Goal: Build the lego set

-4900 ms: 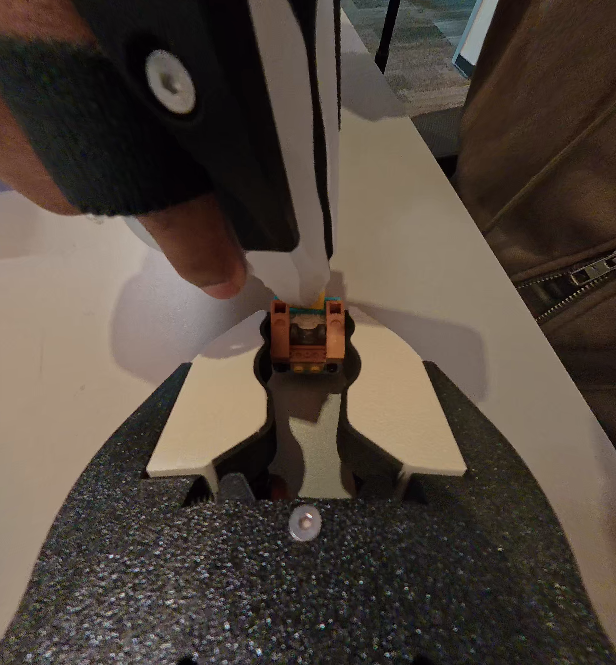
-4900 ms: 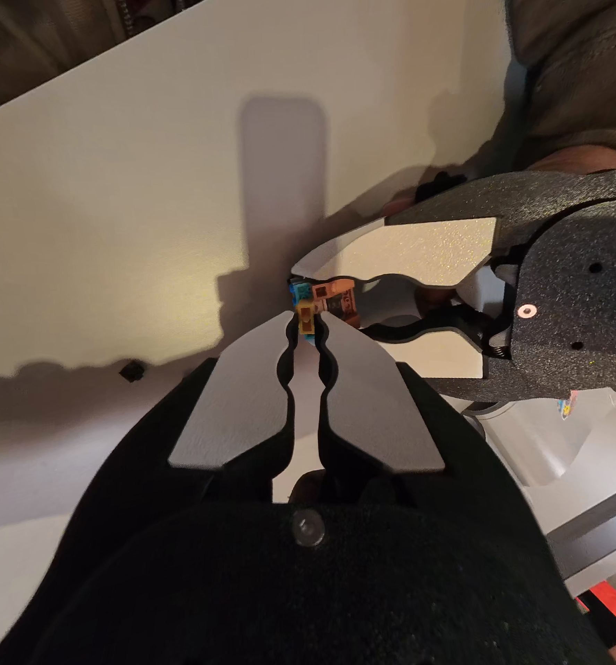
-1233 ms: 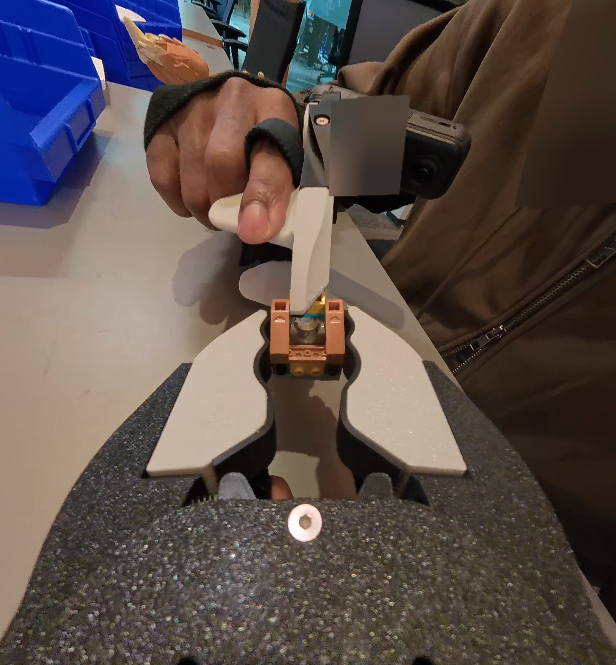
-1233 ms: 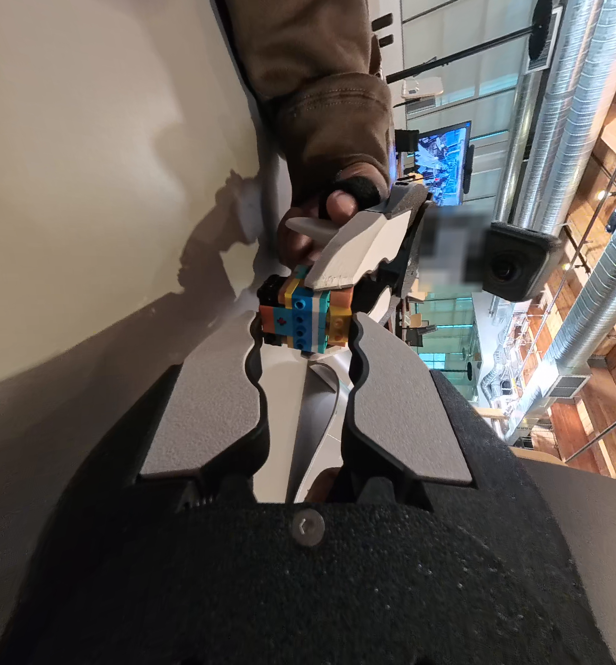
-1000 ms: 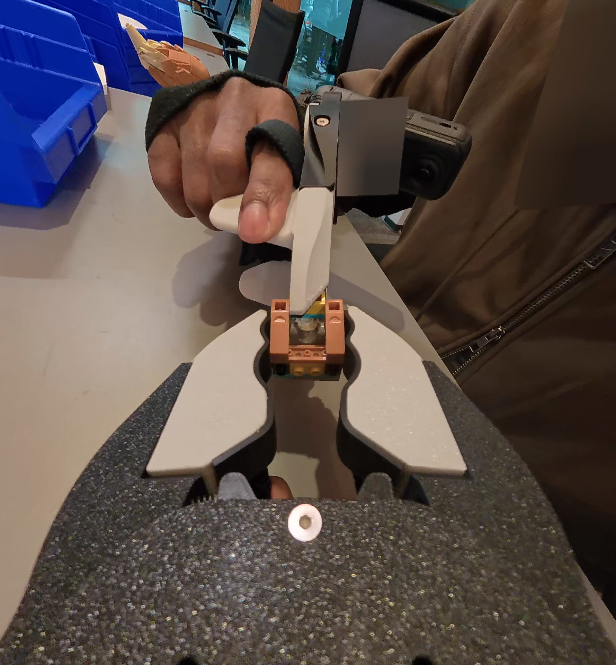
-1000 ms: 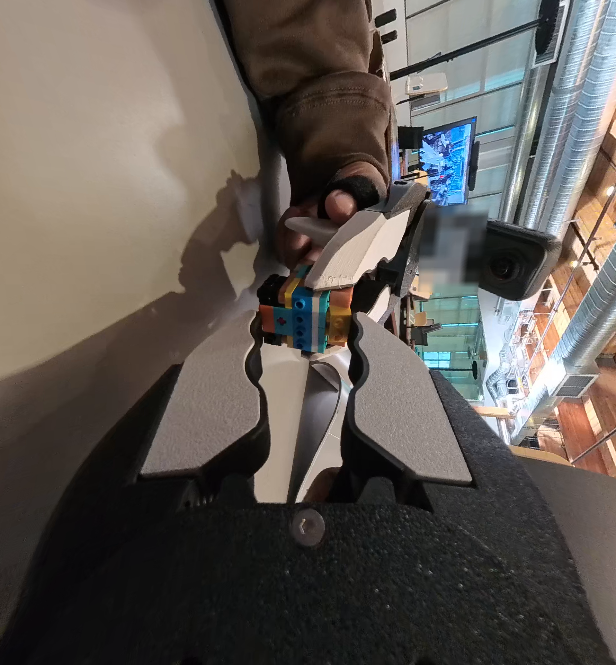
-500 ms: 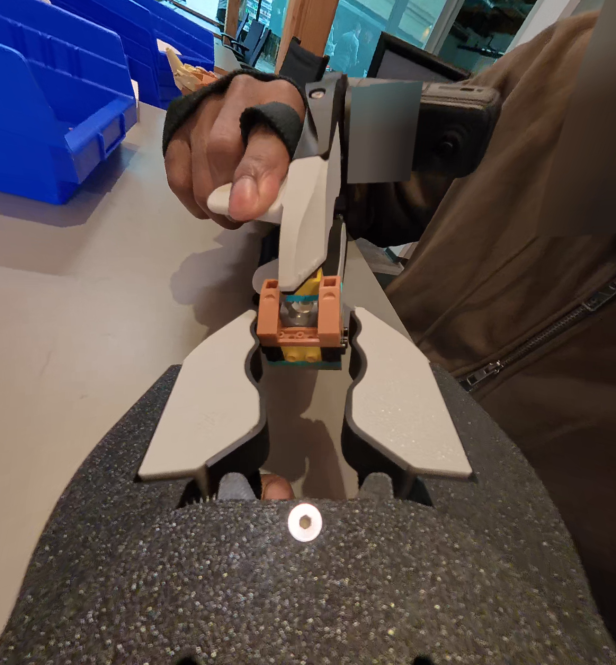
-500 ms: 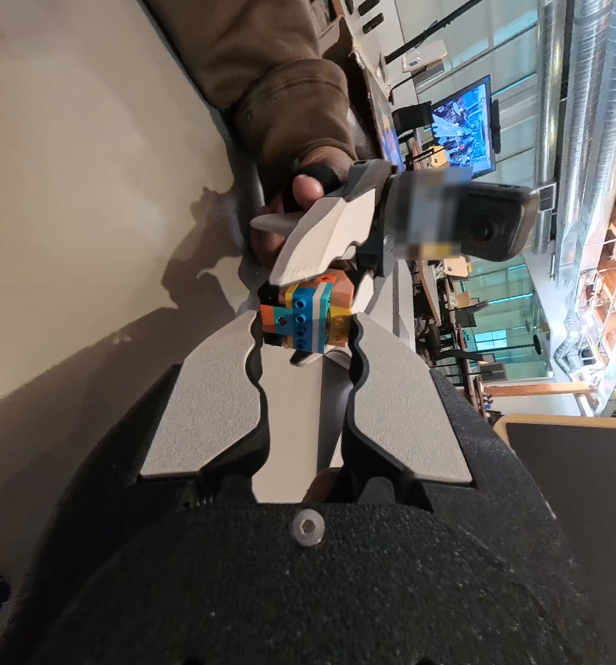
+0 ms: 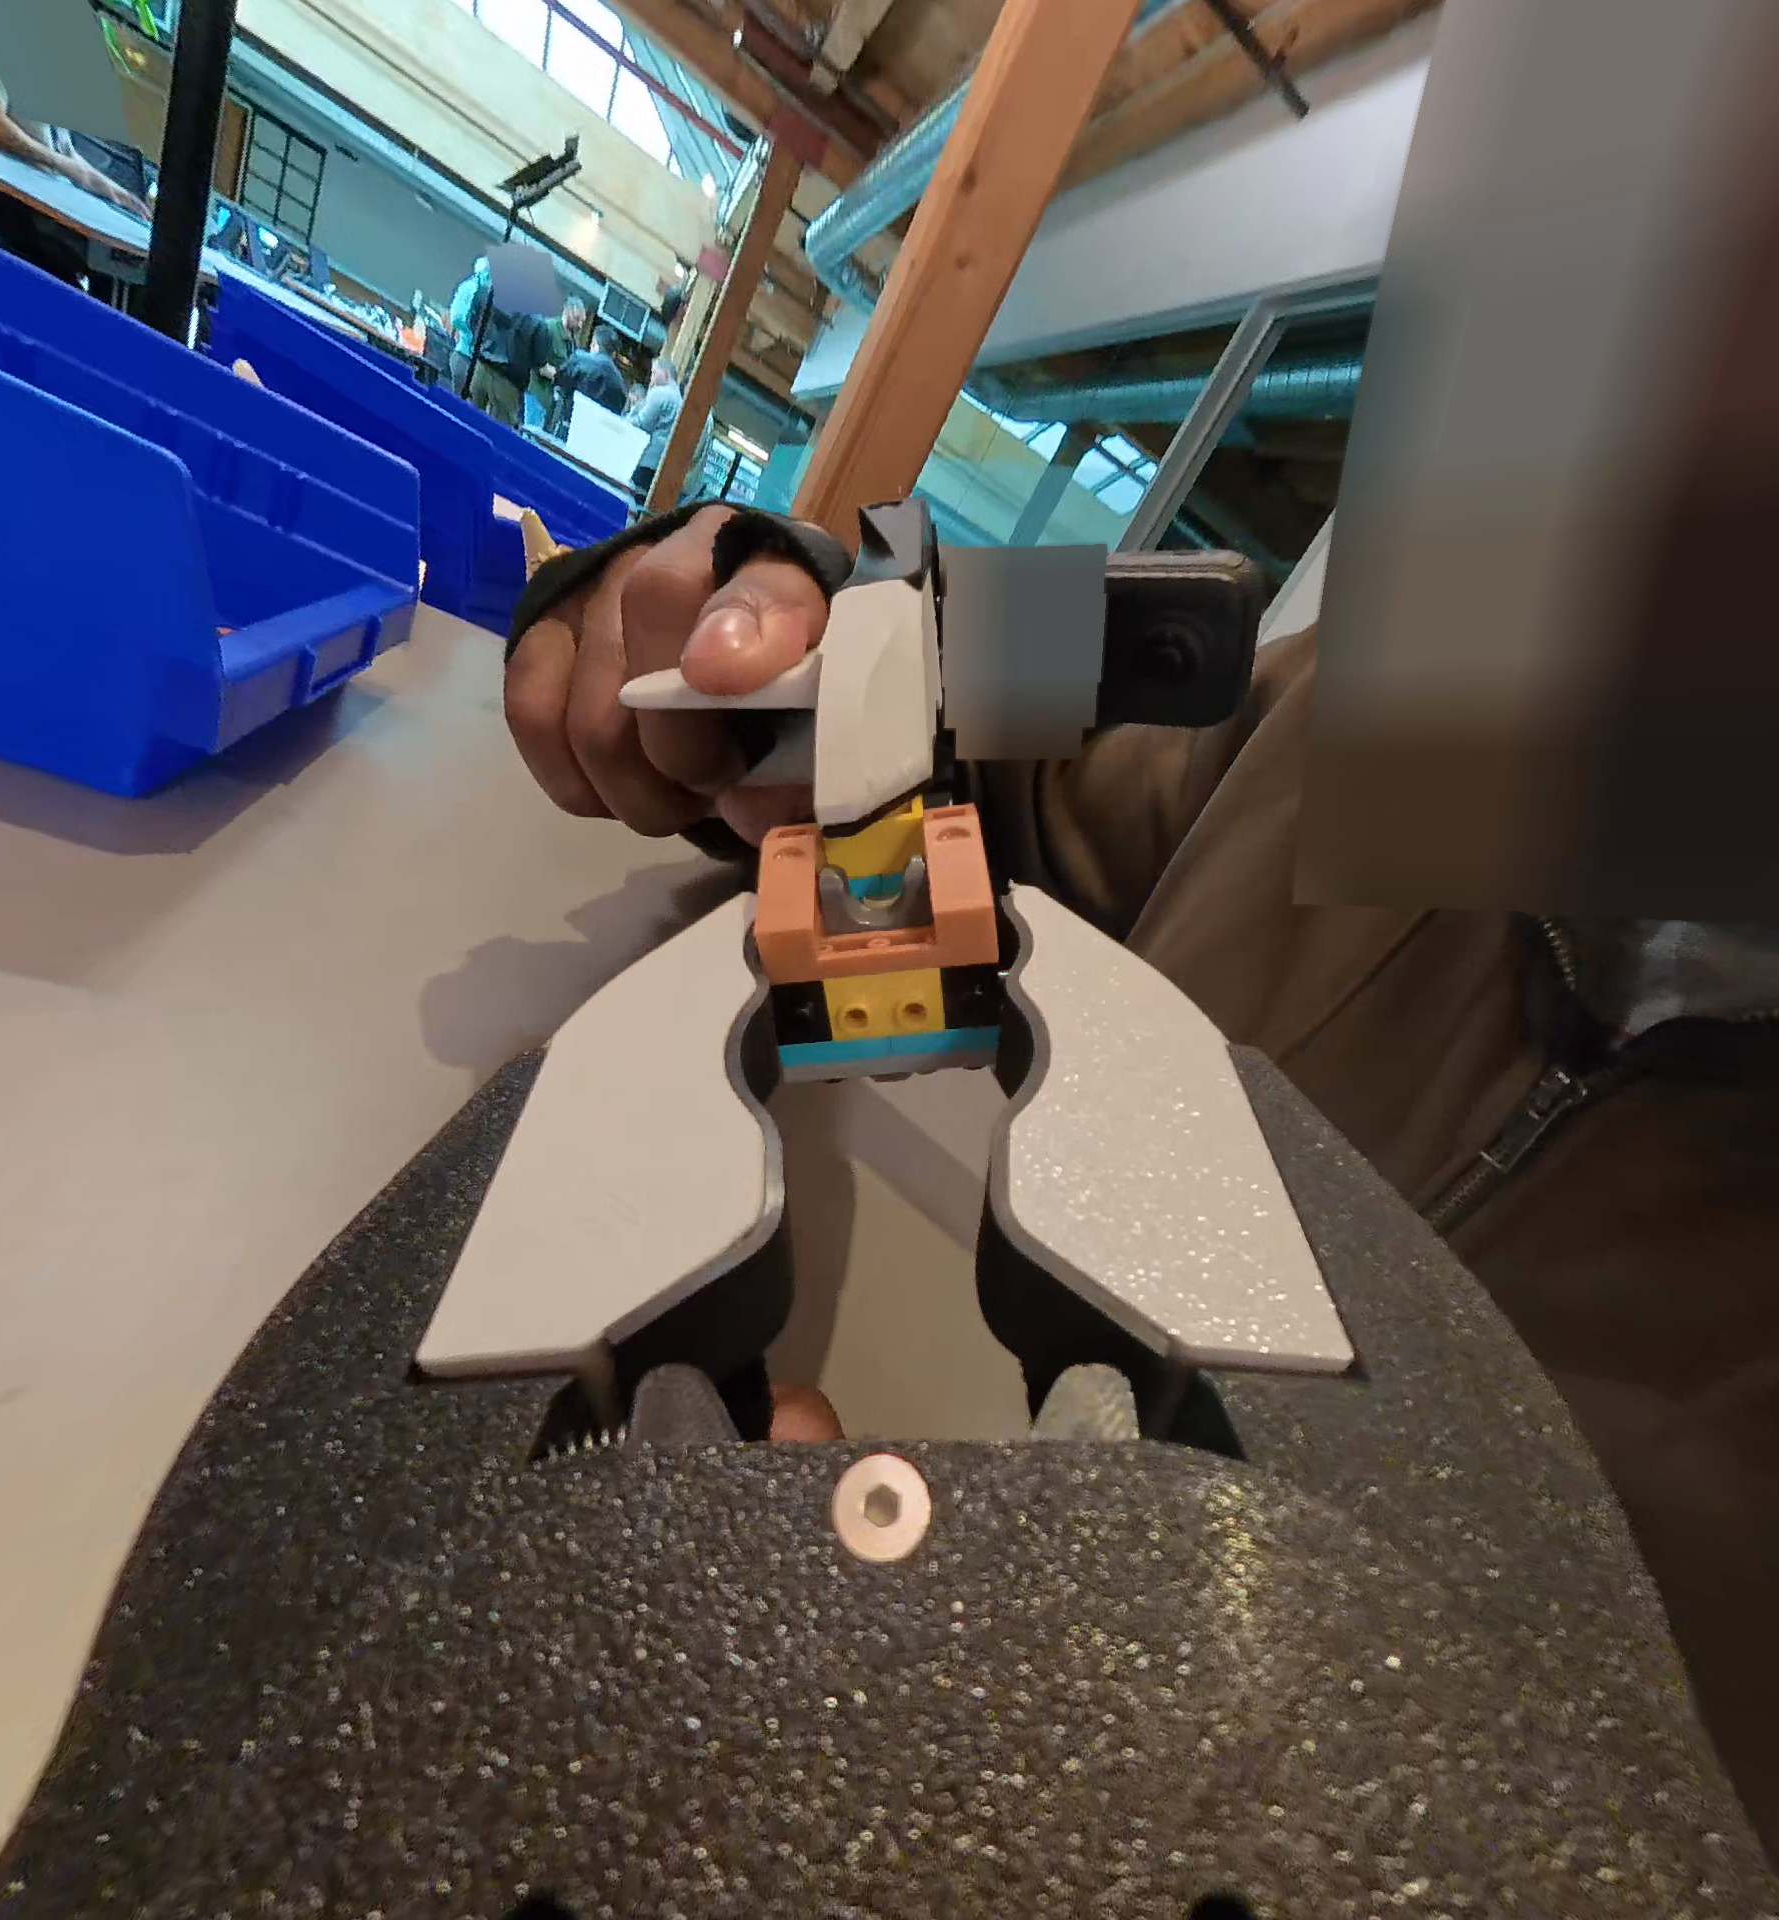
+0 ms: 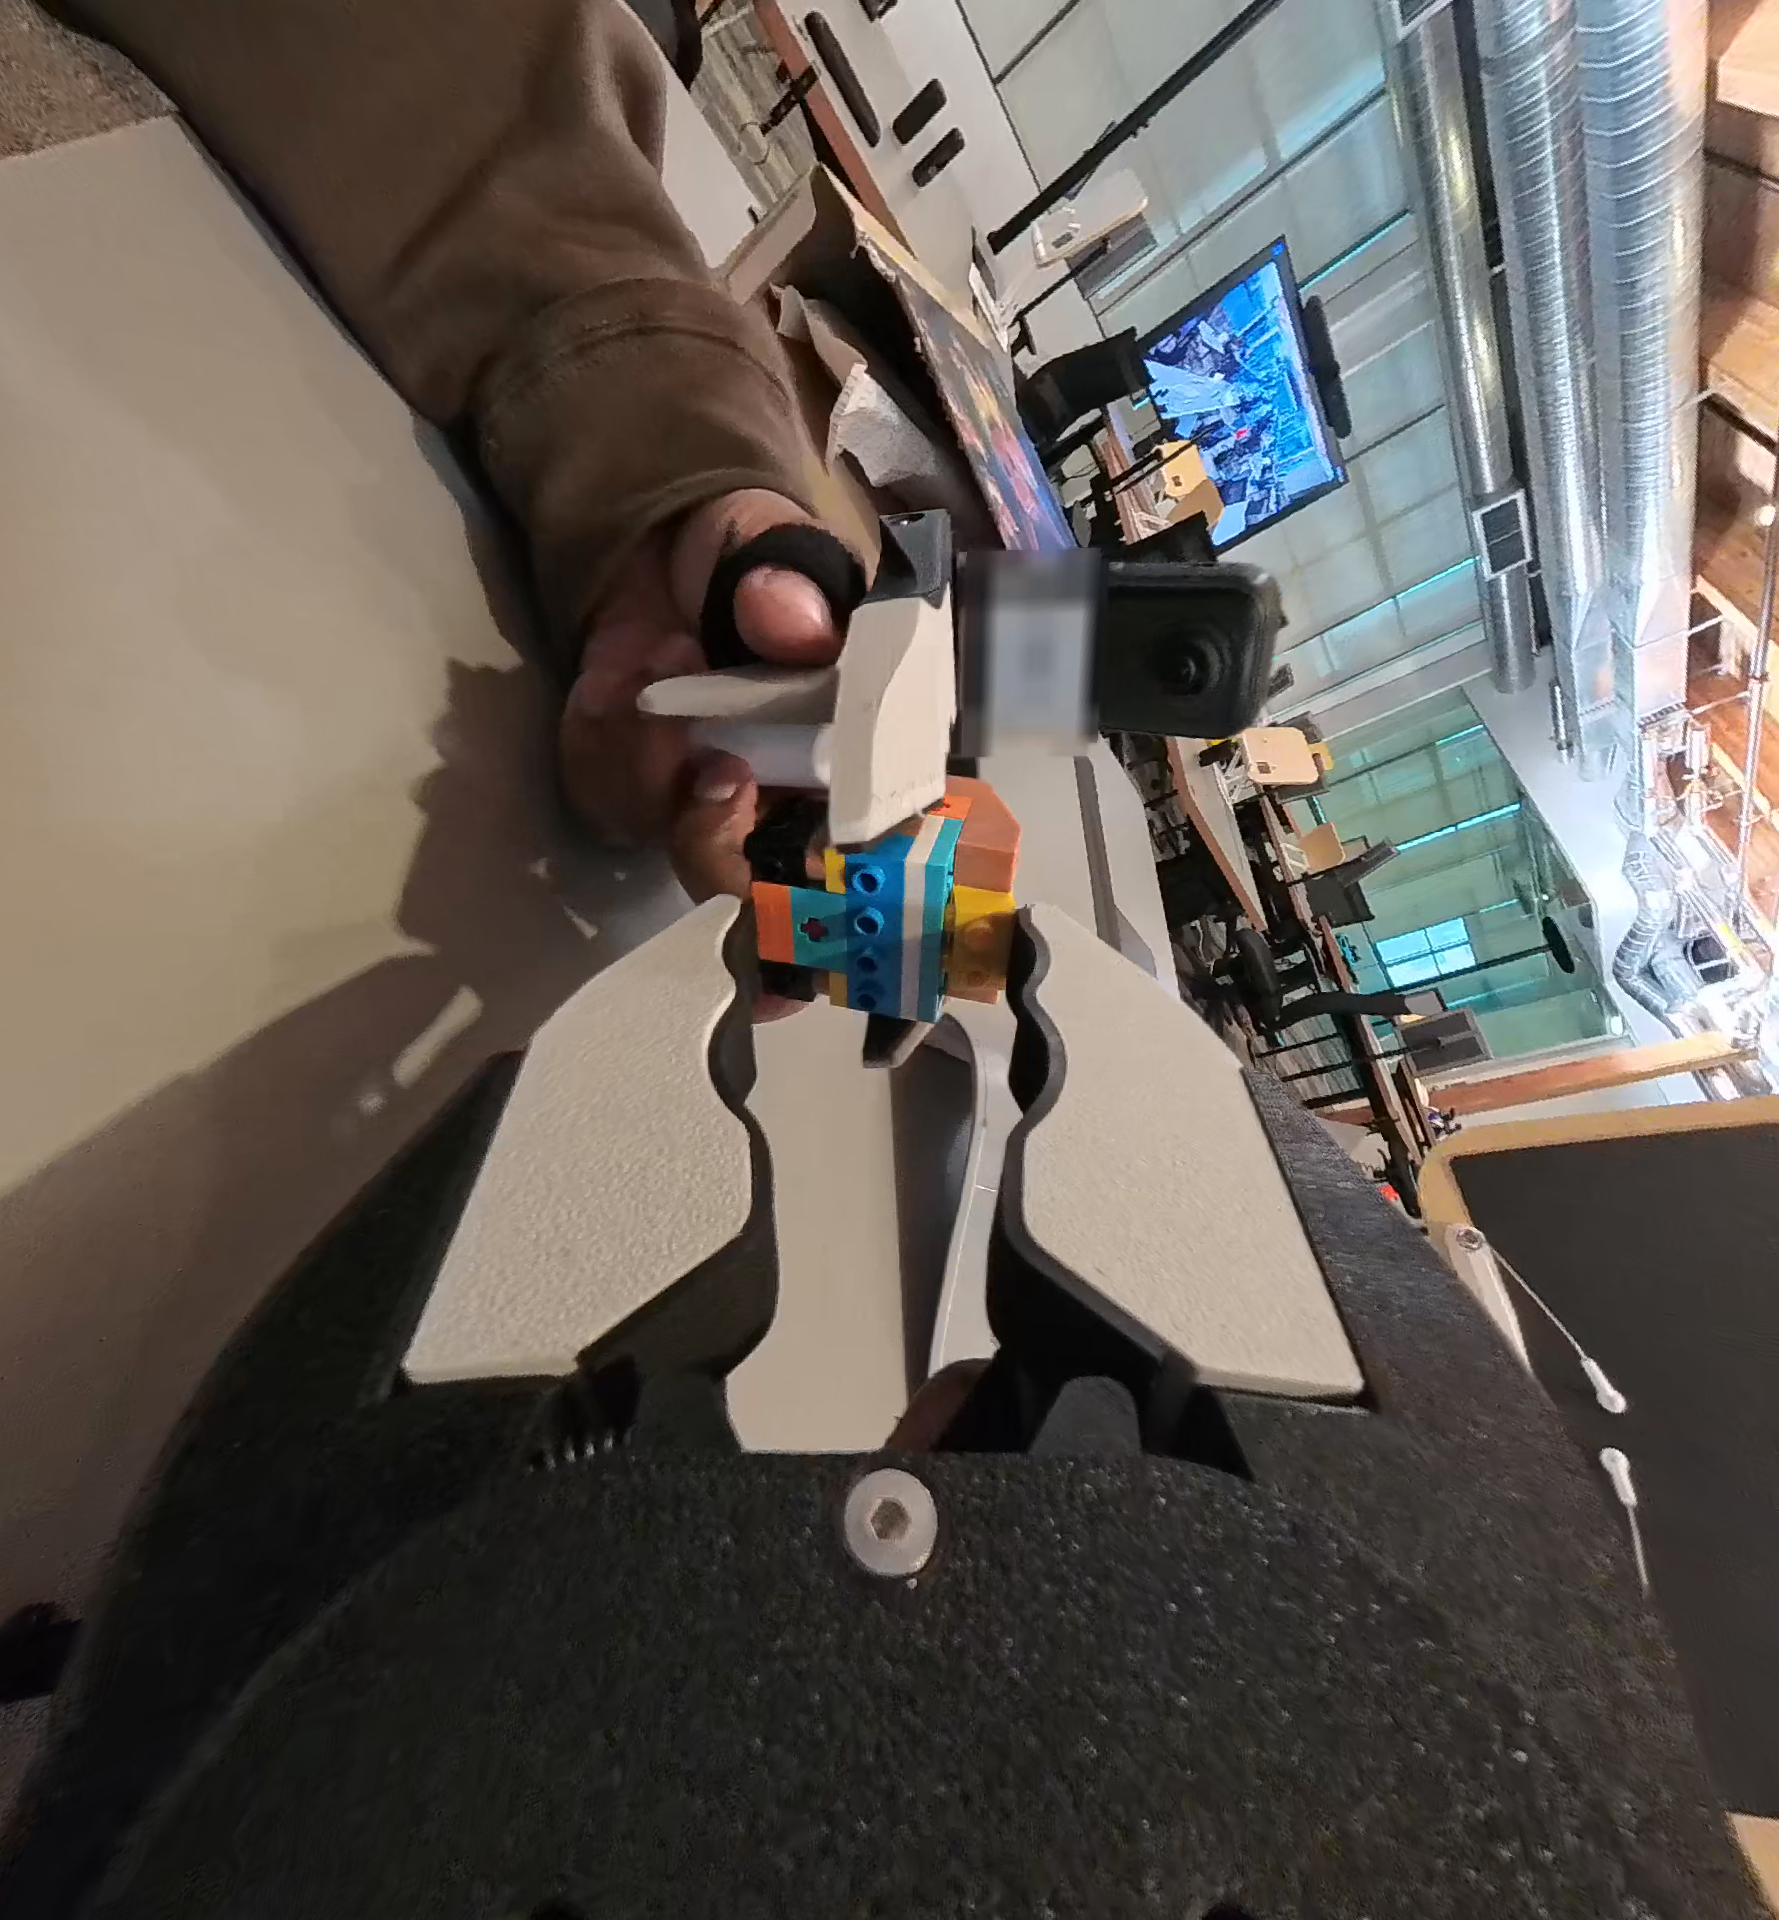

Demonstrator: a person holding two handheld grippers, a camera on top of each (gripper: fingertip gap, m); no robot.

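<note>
Worktop (image 9: 189,1039): pale and flat, filling the left side of the left wrist view. Its near edge runs along the person's brown jacket (image 9: 1487,1091).
Bins (image 9: 137,582): blue, standing toward the far edge of the worktop.
Left hand-held gripper (image 9: 880,966): fingertips pinched on the sides of the model, holding it from below.
Right hand-held gripper (image 10: 880,956): closed on the same model from another side. In the left wrist view, one of its white fingers rests against the yellow part on top.
Model (image 9: 877,935): a small block of lego with a tan bracket, a grey clip, and yellow, teal and black layers. The right wrist view also shows blue, white and orange bricks. It is held in the air between both grippers, above the worktop's near edge.
Change: a few seconds ago the model sat low, close to the worktop. Now it is raised and tipped back, with the room behind it in view and more of its yellow and teal layers showing.
Meaning: a part was probably just pressed home, and the build is being lifted and turned, likely to check it or to present another face.
</note>
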